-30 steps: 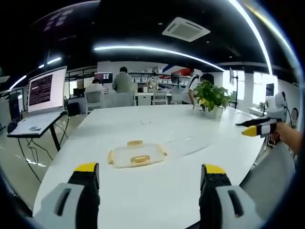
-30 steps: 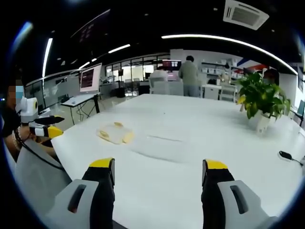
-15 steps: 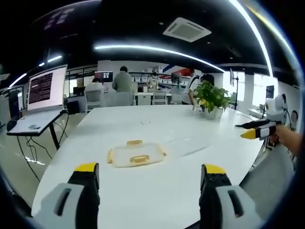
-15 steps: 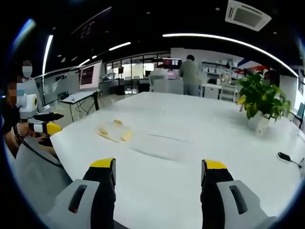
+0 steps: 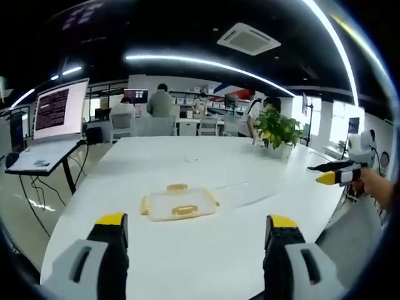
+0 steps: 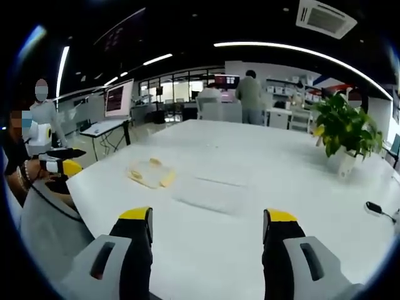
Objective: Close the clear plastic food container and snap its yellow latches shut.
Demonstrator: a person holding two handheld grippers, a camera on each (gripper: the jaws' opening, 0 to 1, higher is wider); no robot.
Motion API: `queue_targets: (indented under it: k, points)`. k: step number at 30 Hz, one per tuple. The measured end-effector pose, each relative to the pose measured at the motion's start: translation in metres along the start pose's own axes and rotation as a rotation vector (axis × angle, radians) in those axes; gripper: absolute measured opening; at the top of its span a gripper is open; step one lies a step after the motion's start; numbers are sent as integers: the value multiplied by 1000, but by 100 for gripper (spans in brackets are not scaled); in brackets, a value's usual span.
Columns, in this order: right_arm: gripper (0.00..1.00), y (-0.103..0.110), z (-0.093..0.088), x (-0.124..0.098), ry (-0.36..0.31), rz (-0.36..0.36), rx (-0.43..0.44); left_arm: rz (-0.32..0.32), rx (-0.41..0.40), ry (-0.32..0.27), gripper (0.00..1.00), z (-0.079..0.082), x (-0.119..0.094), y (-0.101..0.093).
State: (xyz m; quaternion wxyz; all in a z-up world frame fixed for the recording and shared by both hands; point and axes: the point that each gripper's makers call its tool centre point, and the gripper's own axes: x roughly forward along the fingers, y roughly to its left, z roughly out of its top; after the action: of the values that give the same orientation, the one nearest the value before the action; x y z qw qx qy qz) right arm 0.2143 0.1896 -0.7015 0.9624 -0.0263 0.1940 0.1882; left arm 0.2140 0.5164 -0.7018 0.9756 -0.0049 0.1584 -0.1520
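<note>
A flat clear lid with yellow latches [image 5: 179, 204] lies on the white table [image 5: 206, 262], well ahead of my left gripper [image 5: 197, 224], which is open and holds nothing. In the right gripper view the same lid [image 6: 150, 173] sits far ahead to the left. Beside it a faint clear container body [image 6: 209, 192] rests on the tabletop. My right gripper [image 6: 206, 215] is open and holds nothing, near the table's edge. The right gripper [image 5: 331, 175] shows at the right of the left gripper view, held in a hand. The left gripper [image 6: 62, 167] shows at the left of the right gripper view.
A potted plant [image 5: 278, 129] stands at the table's far side, also seen as the plant [image 6: 345, 130]. A laptop on a stand [image 5: 56, 122] is off the table's left. A small black object [image 6: 375, 207] lies at the right edge. People stand at desks behind.
Both views have drifted slightly with the hands. The lid and container have not moved, and both grippers stay open.
</note>
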Motion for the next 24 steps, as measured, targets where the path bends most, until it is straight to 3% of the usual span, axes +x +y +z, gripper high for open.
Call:
queue_targets:
  k: [9, 24]
  points:
    - [67, 5, 15, 28, 1, 39, -30, -12, 36, 13, 88, 10, 14, 8]
    - [63, 20, 44, 84, 27, 139, -156, -11, 126, 69, 88, 16, 48, 53]
